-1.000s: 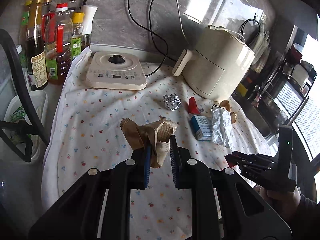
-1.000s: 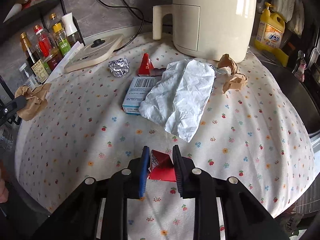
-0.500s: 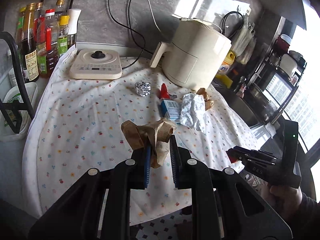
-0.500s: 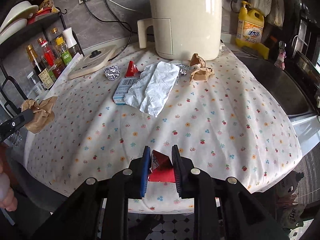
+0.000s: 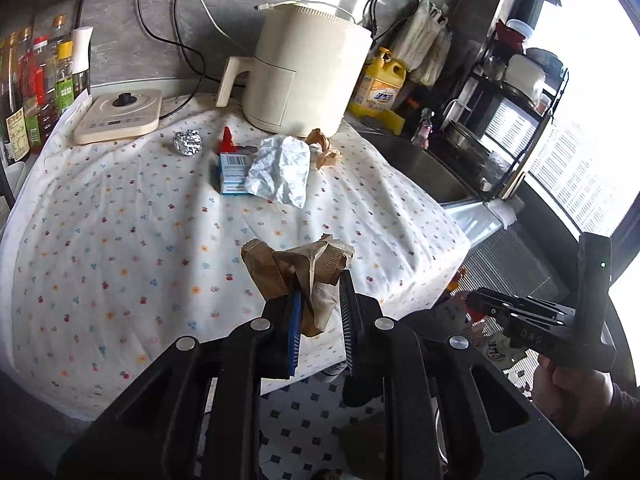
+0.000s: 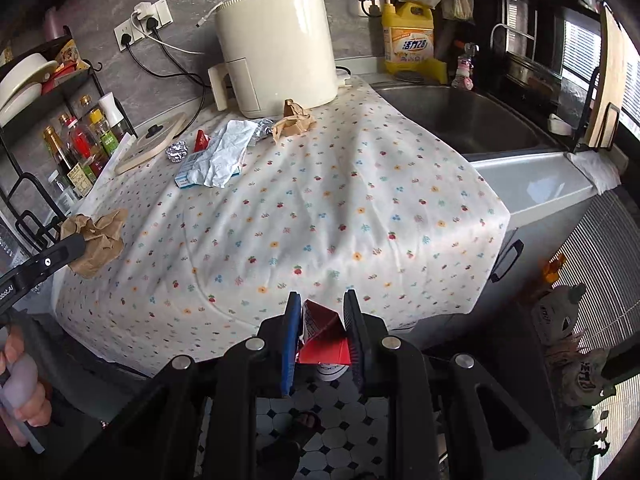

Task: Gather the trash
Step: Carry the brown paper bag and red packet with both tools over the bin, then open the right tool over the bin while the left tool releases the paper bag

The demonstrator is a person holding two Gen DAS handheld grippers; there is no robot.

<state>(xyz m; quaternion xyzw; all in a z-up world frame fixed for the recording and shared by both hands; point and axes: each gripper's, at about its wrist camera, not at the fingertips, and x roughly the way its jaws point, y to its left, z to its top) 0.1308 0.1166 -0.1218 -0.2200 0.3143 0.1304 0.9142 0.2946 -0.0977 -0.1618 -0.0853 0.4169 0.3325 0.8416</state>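
My left gripper [image 5: 320, 292] is shut on a crumpled brown paper wad [image 5: 296, 268], held over the near edge of the flowered tablecloth [image 5: 120, 248]. My right gripper [image 6: 322, 312] is shut on a red and white carton scrap [image 6: 324, 340], past the cloth's front edge above the tiled floor. On the cloth lie a foil ball [image 5: 187, 142], a blue and white box [image 5: 234, 174], a white crumpled wrapper [image 5: 280, 170], a red scrap [image 5: 228, 140] and brown paper [image 6: 294, 122]. The right gripper [image 5: 472, 306] also shows at the lower right of the left wrist view.
A cream air fryer [image 5: 304, 68] and flat cooker [image 5: 118, 116] stand at the back. Bottles [image 5: 40, 84] line the left; a yellow detergent jug [image 6: 408, 38] and steel sink [image 6: 460, 120] sit right. A patterned bag [image 6: 576, 352] lies on the floor at right.
Both grippers have pulled back from the table toward its front edge, carrying their scraps; the table now looks smaller and the tiled floor shows beneath them.
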